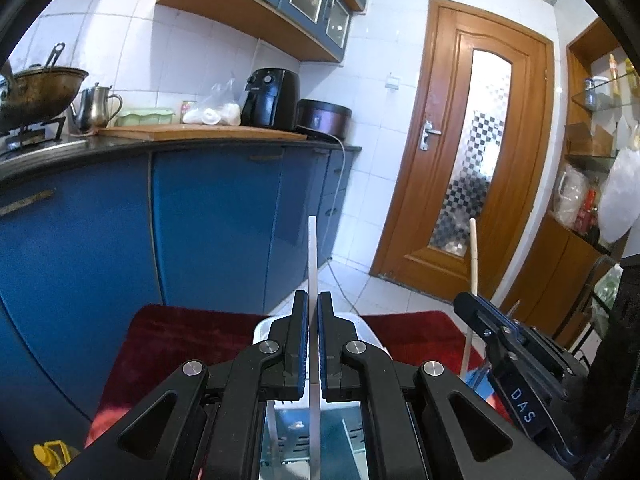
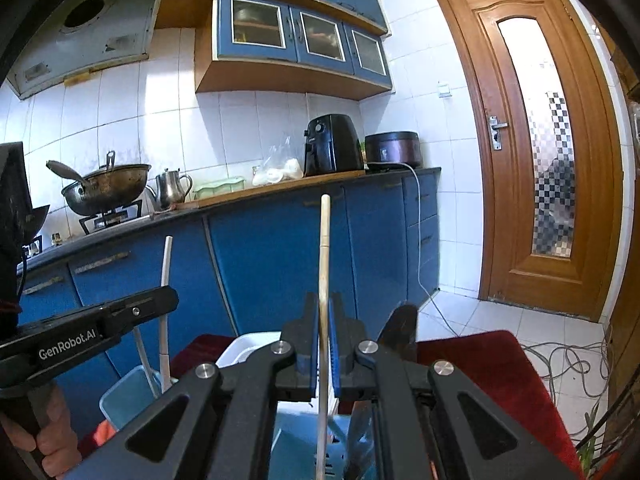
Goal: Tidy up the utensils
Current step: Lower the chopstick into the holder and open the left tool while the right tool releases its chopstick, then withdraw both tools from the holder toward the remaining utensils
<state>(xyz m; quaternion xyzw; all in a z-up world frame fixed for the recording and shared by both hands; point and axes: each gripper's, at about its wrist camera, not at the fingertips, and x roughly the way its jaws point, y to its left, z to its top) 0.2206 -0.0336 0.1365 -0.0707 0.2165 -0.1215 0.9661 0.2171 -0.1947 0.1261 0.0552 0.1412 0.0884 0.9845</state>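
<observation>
Left wrist view: left gripper (image 1: pixel 313 304) is pressed together on a white chopstick (image 1: pixel 312 248) — the stick runs upright between the blue pads, its top end well above the fingertips, its lower part passing down toward a light blue utensil basket (image 1: pixel 296 432) seen below the jaws. A white bin (image 1: pixel 370 334) sits just behind the basket, on a dark red mat (image 1: pixel 168 336). At right, the right gripper (image 1: pixel 476 308) pinches a wooden chopstick (image 1: pixel 473 252), tilted slightly, top end up.

Right wrist view: right gripper (image 2: pixel 324 308) is clamped on the wooden chopstick (image 2: pixel 324 248) — stick near upright, lower end reaching down over the light blue utensil basket (image 2: pixel 296 448). At left, the left gripper (image 2: pixel 160 300) holds the white chopstick (image 2: pixel 165 280) above another part of the basket (image 2: pixel 124 396). A hand (image 2: pixel 48 432) grips the left handle at lower left. White bin (image 2: pixel 244 348) just behind the basket; dark red mat (image 2: pixel 492 364) beneath. Behind: blue cabinets (image 2: pixel 272 256) under a worktop (image 2: pixel 280 188) carrying a wok (image 2: pixel 108 192) and a black air fryer (image 2: pixel 330 144).
</observation>
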